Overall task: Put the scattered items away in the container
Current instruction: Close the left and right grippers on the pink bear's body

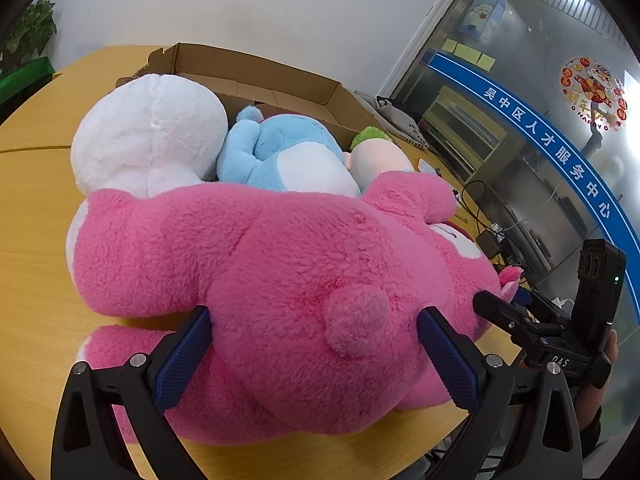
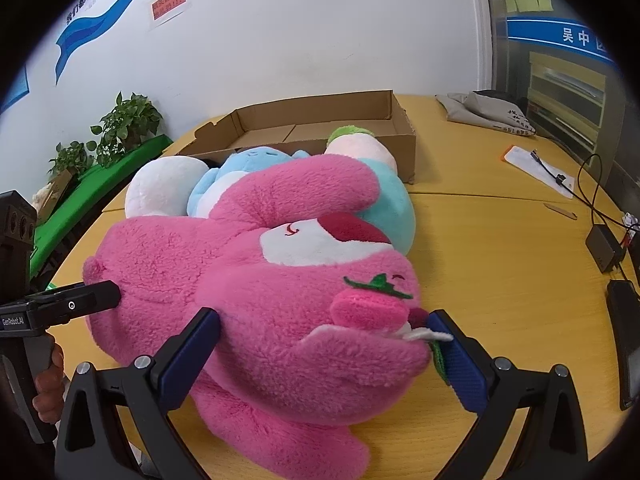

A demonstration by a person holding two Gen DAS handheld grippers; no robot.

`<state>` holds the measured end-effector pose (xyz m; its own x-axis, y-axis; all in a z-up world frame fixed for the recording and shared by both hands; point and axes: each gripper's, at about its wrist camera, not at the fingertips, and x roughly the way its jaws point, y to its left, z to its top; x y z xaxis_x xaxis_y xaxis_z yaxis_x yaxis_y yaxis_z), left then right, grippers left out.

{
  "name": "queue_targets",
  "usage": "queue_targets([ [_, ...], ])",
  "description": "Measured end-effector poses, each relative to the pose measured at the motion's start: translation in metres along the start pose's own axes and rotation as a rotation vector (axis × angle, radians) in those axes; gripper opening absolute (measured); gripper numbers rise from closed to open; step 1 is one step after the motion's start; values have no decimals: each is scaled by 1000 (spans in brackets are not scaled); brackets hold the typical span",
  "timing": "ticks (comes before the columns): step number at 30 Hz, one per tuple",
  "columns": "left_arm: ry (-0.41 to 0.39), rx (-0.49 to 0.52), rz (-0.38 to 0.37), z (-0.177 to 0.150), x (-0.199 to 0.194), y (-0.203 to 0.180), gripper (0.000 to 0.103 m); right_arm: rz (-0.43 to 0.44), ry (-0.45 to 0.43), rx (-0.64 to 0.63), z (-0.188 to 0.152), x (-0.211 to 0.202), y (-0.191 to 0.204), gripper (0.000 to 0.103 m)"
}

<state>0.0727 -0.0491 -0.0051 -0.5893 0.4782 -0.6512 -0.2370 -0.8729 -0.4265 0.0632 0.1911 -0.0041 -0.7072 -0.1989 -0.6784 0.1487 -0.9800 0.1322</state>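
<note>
A big pink plush bear point(image 1: 280, 264) lies on the yellow table, shown too in the right wrist view point(image 2: 256, 280). My left gripper point(image 1: 316, 328) clamps its rear body around the tail, both pads pressed into the fur. My right gripper point(image 2: 328, 332) clamps its head by the strawberry nose. Behind it a white plush point(image 1: 148, 132), a blue plush point(image 1: 280, 152) and a peach plush with a green top point(image 1: 376, 152) lie at the mouth of an open cardboard box point(image 1: 256, 76). The right view shows the box point(image 2: 404, 136) too.
A grey cloth bag point(image 2: 488, 112), a white paper point(image 2: 536, 164), cables and a black power brick point(image 2: 604, 248) lie on the table at the right. Green plants point(image 2: 120, 124) stand at the left. A glass wall point(image 1: 540, 120) runs along the right.
</note>
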Motion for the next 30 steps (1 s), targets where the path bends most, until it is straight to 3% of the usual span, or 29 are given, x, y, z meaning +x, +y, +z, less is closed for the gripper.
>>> queue_targets([
  [7, 1, -9, -44, 3, 4, 6, 100, 26, 1, -3, 1, 6, -6, 102],
  [12, 22, 3, -50, 3, 8, 11, 96, 89, 13, 14, -2, 16, -18, 102],
  [17, 39, 17, -46, 3, 13, 13, 90, 137, 21, 44, -11, 31, -25, 103],
  [21, 38, 8, -56, 2, 12, 17, 80, 126, 5, 31, -13, 31, -20, 102],
  [27, 8, 13, -75, -5, -4, 16, 59, 130, -19, 7, -17, 18, -12, 83],
  [30, -13, 35, -67, -9, -18, 9, 55, 132, -42, -36, -19, 5, -2, 72],
])
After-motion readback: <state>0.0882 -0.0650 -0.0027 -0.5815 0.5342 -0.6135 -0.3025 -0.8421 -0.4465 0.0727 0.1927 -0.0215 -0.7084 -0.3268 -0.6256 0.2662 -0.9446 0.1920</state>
